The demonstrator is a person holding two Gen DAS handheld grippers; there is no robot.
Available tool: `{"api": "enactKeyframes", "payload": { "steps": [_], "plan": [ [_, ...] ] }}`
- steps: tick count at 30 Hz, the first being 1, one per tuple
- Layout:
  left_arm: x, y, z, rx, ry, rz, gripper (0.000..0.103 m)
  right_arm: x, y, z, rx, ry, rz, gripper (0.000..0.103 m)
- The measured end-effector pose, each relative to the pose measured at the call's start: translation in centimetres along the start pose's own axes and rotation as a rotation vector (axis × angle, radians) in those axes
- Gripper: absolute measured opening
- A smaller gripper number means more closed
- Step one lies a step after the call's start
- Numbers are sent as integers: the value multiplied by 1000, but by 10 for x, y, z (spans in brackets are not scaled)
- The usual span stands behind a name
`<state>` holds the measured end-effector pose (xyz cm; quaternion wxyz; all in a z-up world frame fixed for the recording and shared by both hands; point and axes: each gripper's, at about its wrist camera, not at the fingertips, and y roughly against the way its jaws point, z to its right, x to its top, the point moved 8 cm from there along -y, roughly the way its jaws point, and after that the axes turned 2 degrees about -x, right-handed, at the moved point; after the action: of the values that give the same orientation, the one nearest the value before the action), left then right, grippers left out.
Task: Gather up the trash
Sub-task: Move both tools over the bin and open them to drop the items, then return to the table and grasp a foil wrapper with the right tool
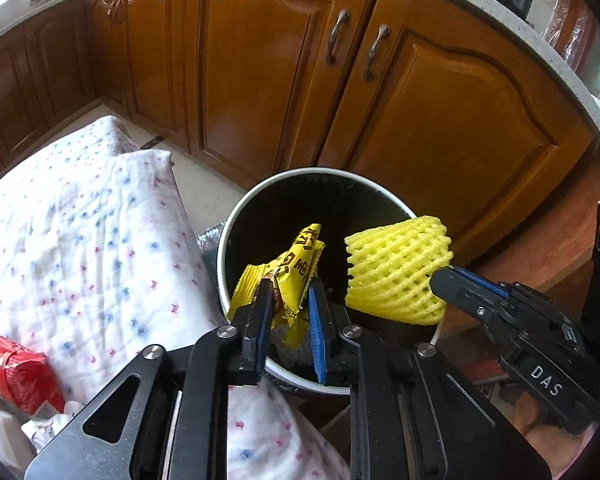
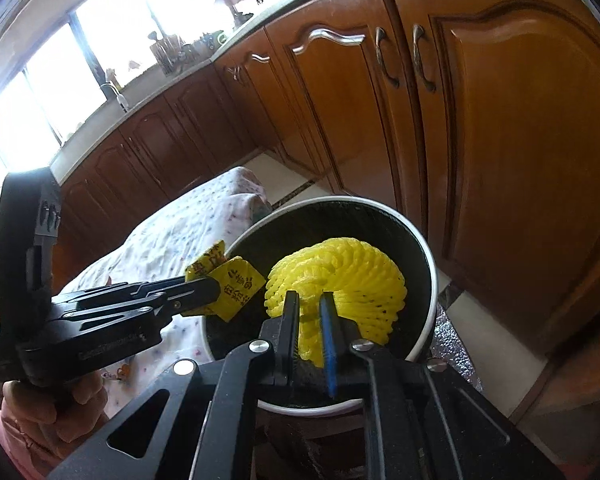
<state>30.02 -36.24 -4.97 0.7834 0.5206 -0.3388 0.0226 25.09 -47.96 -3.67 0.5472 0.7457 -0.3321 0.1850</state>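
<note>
Left tool (image 1: 288, 300) clenched on yellow wrapper (image 1: 296, 268), right tool (image 2: 309, 312) clenched on yellow foam net (image 2: 336, 280), both over black-lined trash bin (image 1: 236, 216); bin contents unclear.

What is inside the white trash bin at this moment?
The trash bin shows only its black liner inside. Its bottom is covered by the yellow wrapper and yellow foam net held above.

Yellow wrapper (image 1: 296, 268) in left claw (image 1: 290, 300) above bin (image 1: 226, 236)
</note>
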Motion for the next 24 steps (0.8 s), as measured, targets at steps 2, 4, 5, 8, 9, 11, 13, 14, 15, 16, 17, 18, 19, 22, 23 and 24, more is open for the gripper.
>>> {"api": "enactKeyframes", "payload": {
  "steps": [2,4,5,8,9,11,13,14,15,16,17,18,19,22,23,24],
  "plan": [
    [-1,-2,1,-13,3,-3,24,0,-3,3,2,-13,-8,15],
    [-2,-4,4,-12,-4,-8,30,-1,-5,5,0,-23,-16,21],
    [-2,-5,5,-13,-6,-11,33,-2,-5,6,1,-29,-15,23],
    [-3,-4,11,-35,-13,-7,46,-2,-2,7,11,-45,-9,37],
    [-2,-3,14,-36,-16,1,53,-3,0,7,15,-46,-6,37],
    [-2,1,14,-34,-17,13,53,-3,2,6,15,-52,2,37],
    [-3,7,12,-39,-11,19,53,-3,10,5,19,-61,16,39],
    [-4,12,10,-37,-5,27,53,-3,11,4,23,-65,23,39],
    [-5,18,8,-34,0,38,53,-3,15,2,28,-70,34,43],
    [-5,21,4,-34,4,46,54,-5,20,-1,34,-75,51,49],
    [-7,27,0,-32,12,57,54,-5,22,-2,36,-76,60,51],
    [-11,34,-4,-28,22,69,55,-8,26,-6,41,-79,79,56],
    [-15,40,-8,-27,31,80,55,-10,27,-10,47,-83,90,64],
    [-28,57,-19,-7,51,108,56,-23,33,-22,60,-101,122,77],
    [-33,62,-23,-3,56,115,57,-26,34,-24,61,-104,124,77],
    [-40,67,-27,1,62,121,58,-31,35,-28,63,-109,124,77]
  ]
}}
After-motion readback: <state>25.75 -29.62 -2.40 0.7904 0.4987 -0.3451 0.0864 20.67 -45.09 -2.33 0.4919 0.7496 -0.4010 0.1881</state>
